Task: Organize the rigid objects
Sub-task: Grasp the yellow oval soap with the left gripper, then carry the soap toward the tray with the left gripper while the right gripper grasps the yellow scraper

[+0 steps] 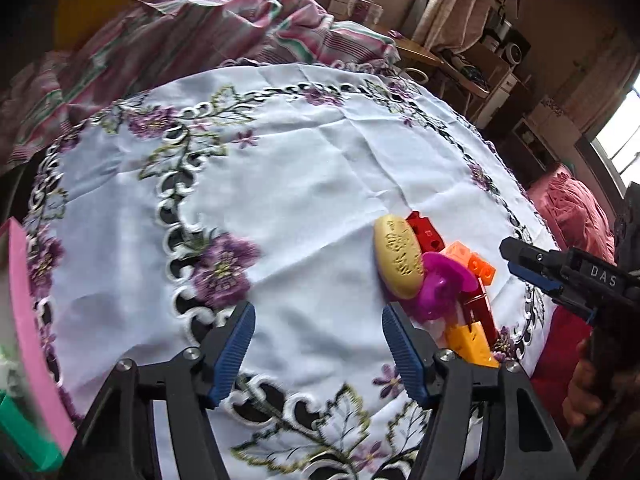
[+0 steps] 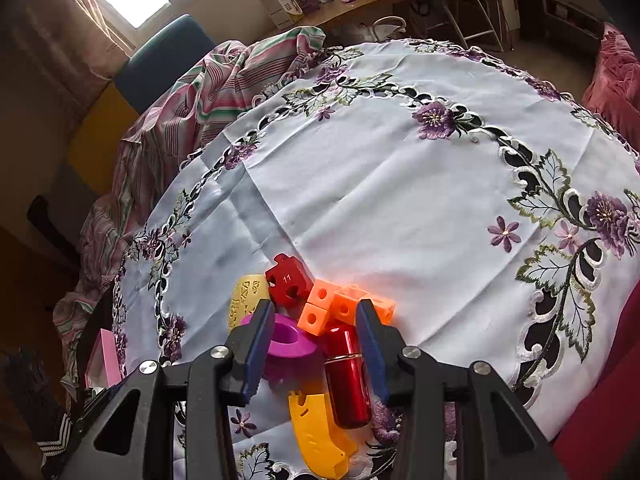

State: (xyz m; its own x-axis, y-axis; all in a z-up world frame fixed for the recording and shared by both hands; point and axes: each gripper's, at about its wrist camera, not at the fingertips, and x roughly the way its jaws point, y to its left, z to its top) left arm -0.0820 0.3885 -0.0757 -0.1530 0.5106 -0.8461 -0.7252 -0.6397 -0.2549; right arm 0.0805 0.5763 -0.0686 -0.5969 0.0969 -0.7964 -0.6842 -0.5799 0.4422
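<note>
A cluster of small rigid pieces lies on the embroidered white tablecloth [image 2: 400, 184]: a yellow patterned oval [image 2: 246, 296], a red puzzle block marked 11 [image 2: 287, 280], orange cubes [image 2: 340, 304], a magenta ring [image 2: 286, 340], a red cylinder [image 2: 348, 380] and a yellow curved piece [image 2: 320, 436]. My right gripper [image 2: 316, 320] is open above the ring and cylinder, holding nothing. My left gripper [image 1: 318, 324] is open and empty over bare cloth, left of the same cluster: oval [image 1: 398, 256], ring [image 1: 440, 284], cubes [image 1: 472, 262]. The right gripper [image 1: 524, 264] shows at the right edge.
A pink box [image 1: 28, 320] and a green piece [image 1: 20, 436] sit at the table's left edge. A striped pink blanket [image 1: 208, 28] lies behind the table. A red-clothed person [image 2: 608, 400] is at the near right. Shelves and chairs stand beyond.
</note>
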